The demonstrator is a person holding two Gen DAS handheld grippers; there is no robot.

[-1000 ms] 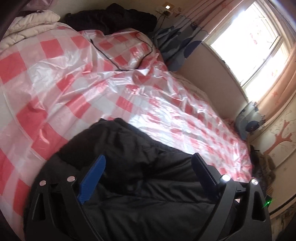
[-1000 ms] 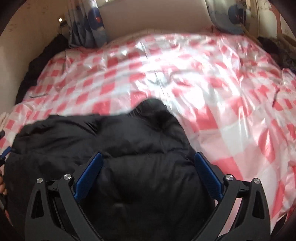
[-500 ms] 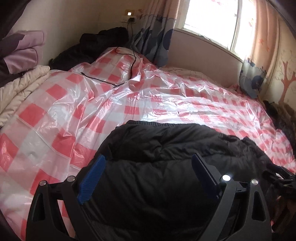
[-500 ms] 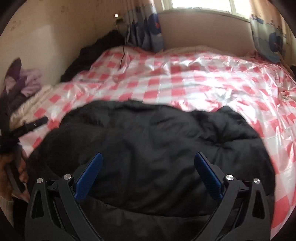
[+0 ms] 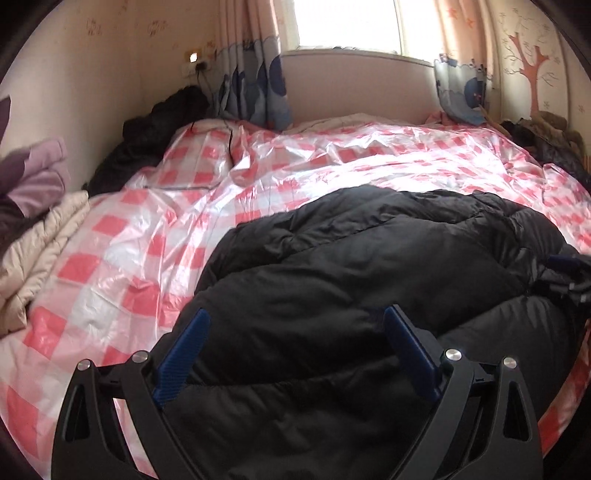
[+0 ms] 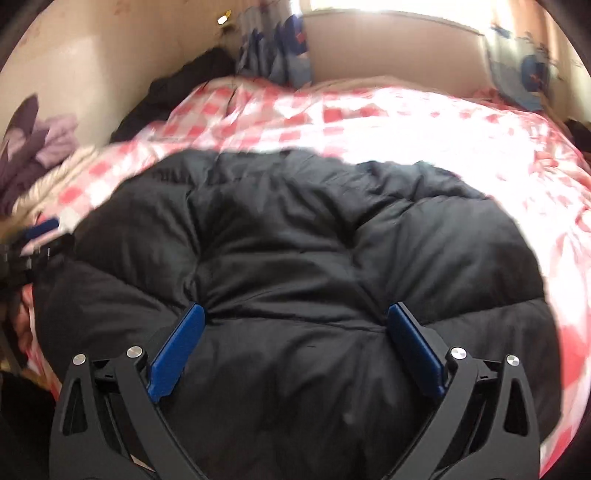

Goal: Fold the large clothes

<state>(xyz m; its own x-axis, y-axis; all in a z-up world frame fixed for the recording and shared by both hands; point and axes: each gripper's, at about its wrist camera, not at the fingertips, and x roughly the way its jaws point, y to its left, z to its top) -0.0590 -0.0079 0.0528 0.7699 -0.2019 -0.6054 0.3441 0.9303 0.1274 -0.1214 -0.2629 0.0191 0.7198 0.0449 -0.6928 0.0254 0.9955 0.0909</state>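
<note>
Black puffer jacket [image 5: 369,280]: lies bunched on the near part of the bed, on a red-and-white checked plastic sheet [image 5: 147,236].

Left gripper [image 5: 295,325]: fingers spread wide, released, hovering above the jacket's near-left portion with nothing between the blue pads [image 5: 183,354].

Right gripper [image 6: 295,317]: likewise released, jaws wide, over the jacket's middle quilting.

Open room: the checked sheet lies bare beyond the jacket's far edge up to the wall under the window [image 5: 347,26], and to its left.

Edges: cream quilt [image 5: 33,243] and purple clothing [image 5: 33,177] at the left side; dark garments [image 5: 155,144] in the far-left corner; more clothing [image 5: 546,136] at the far right.

Left view only: tree wall decal [image 5: 532,66], sharp detail, the right gripper's tip at the frame's right edge.

Right view only: motion-blurred; the left gripper shows at its left edge.
</note>
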